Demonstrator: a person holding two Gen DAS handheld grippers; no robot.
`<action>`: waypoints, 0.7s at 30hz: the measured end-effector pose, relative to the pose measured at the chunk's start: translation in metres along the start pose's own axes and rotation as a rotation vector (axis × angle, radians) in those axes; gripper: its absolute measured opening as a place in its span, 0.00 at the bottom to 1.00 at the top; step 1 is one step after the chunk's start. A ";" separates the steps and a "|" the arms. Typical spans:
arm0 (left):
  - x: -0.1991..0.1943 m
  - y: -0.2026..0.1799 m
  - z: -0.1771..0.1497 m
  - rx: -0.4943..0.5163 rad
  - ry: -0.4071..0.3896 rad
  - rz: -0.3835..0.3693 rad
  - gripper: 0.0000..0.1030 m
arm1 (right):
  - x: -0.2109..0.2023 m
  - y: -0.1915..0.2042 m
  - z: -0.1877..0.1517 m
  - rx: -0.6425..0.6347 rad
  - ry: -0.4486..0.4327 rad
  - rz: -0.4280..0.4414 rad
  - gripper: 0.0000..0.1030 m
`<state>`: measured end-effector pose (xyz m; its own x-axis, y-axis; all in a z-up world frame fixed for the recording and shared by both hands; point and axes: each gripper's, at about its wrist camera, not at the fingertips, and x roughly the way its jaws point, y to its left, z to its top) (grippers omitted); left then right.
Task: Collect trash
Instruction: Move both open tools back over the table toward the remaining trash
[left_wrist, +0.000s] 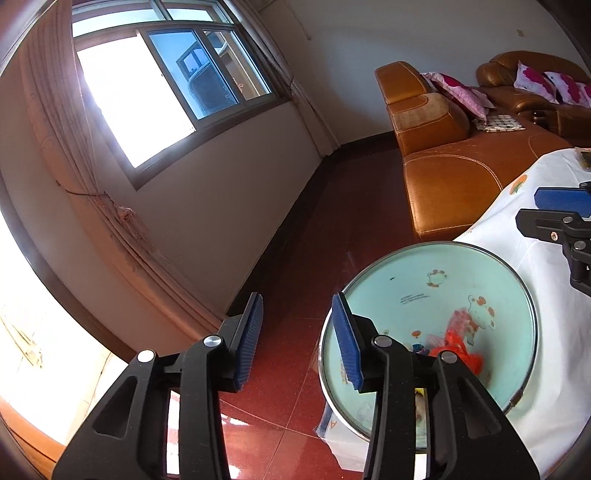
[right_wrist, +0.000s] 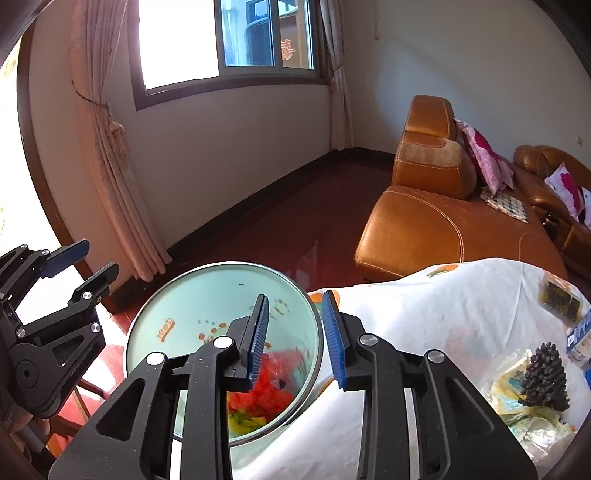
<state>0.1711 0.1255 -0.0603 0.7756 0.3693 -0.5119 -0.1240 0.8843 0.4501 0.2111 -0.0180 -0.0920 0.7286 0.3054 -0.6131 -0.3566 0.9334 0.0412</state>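
1. The trash still to be collected lies on the surface (right_wrist: 424, 321), which is covered with a white cloth: a crumpled heap of wrappers (right_wrist: 524, 406) near the right edge of the right wrist view, with a dark spiky cone-shaped object (right_wrist: 546, 376) resting against it and a packet (right_wrist: 559, 299) further back.
2. Some trash, red and yellow scraps (right_wrist: 266, 395), is already seen inside the pale green basin (right_wrist: 177, 295) that stands at the surface's edge.
3. The left gripper (left_wrist: 295, 339) is held with its jaws parted moderately and nothing between them; it hangs beside the basin's rim, over the red floor (left_wrist: 280, 258).
4. The right gripper (right_wrist: 297, 339) is likewise parted and empty, above the basin's near rim.
5. The wrappers are judged to be very light, thin and crinkly, easily deformed and likely slippery; no damage is to be feared.
6. A hold is best taken on a bunched fold or raised crease, not on a flat sheet, and the cloth beneath should not be pinched along with it.
7. The spiky object appears stiffer; whether it counts as trash cannot be told.
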 end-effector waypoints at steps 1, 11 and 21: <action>0.000 0.000 0.000 -0.001 0.001 0.001 0.39 | 0.000 -0.001 0.000 0.002 0.000 -0.001 0.31; 0.001 0.001 0.000 -0.008 -0.001 0.010 0.41 | -0.004 0.000 -0.001 0.001 -0.006 -0.005 0.33; -0.004 -0.003 -0.003 -0.016 -0.008 0.011 0.52 | -0.015 0.002 -0.003 0.011 -0.005 -0.020 0.36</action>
<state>0.1666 0.1221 -0.0619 0.7789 0.3770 -0.5012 -0.1424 0.8846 0.4440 0.1976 -0.0216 -0.0849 0.7386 0.2879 -0.6096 -0.3358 0.9412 0.0376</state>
